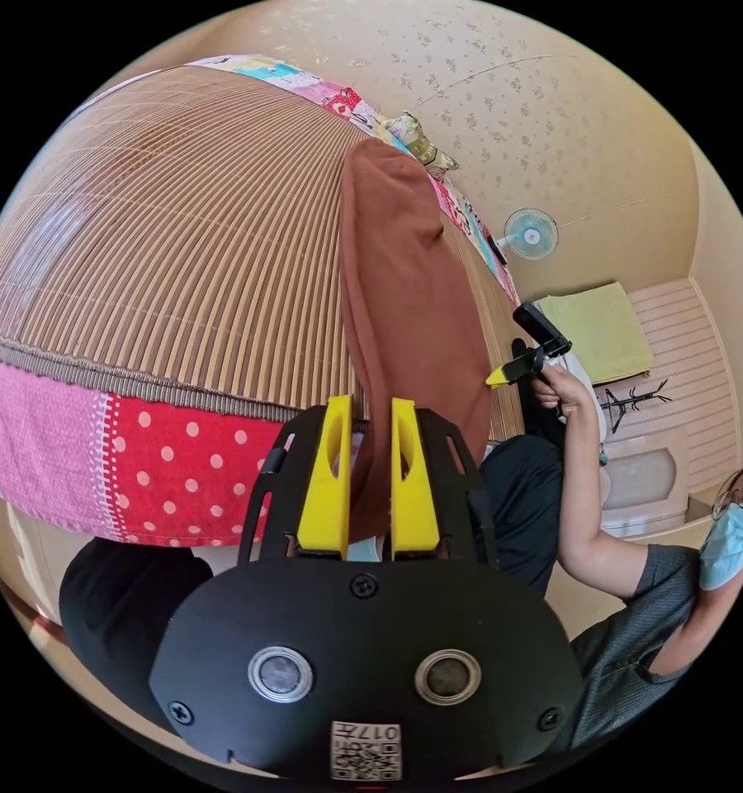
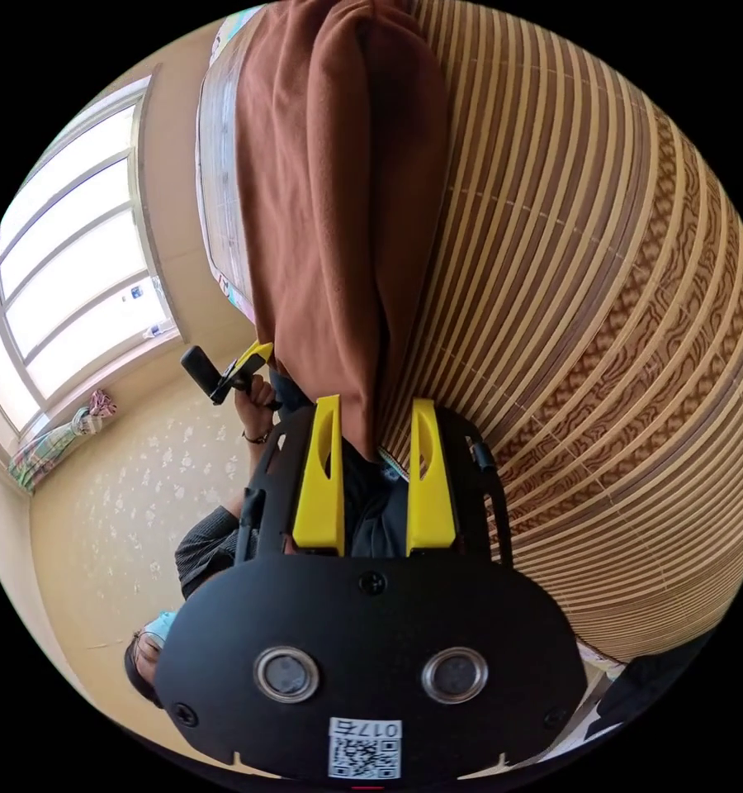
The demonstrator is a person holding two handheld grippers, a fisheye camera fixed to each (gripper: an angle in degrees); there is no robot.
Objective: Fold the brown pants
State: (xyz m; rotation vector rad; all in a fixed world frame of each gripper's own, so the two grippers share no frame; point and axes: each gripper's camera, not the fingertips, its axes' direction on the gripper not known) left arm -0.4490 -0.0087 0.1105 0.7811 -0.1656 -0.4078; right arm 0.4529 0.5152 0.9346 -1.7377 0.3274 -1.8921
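Observation:
The brown pants (image 1: 396, 281) lie as a long narrow strip across a bamboo mat (image 1: 182, 248) on a bed, with their near end hanging over the edge. My left gripper (image 1: 371, 405) is shut on that near end, and cloth fills the narrow gap between the yellow jaws. In the right gripper view the pants (image 2: 338, 206) run up the mat (image 2: 594, 289). My right gripper (image 2: 376, 402) is open, and a corner of the cloth sits between its wider-set jaws. The right gripper (image 1: 508, 373) sits in a hand by the pants' edge. The left gripper (image 2: 241, 365) shows beside the other corner.
A patchwork sheet with red polka dots (image 1: 182, 471) hangs below the mat. The person (image 1: 636, 578) holding the grippers sits close to the bed. A small fan (image 1: 531, 234), a green cloth on a cabinet (image 1: 598, 330) and a coat stand (image 1: 631, 401) stand behind. A window (image 2: 74, 273) lights the room.

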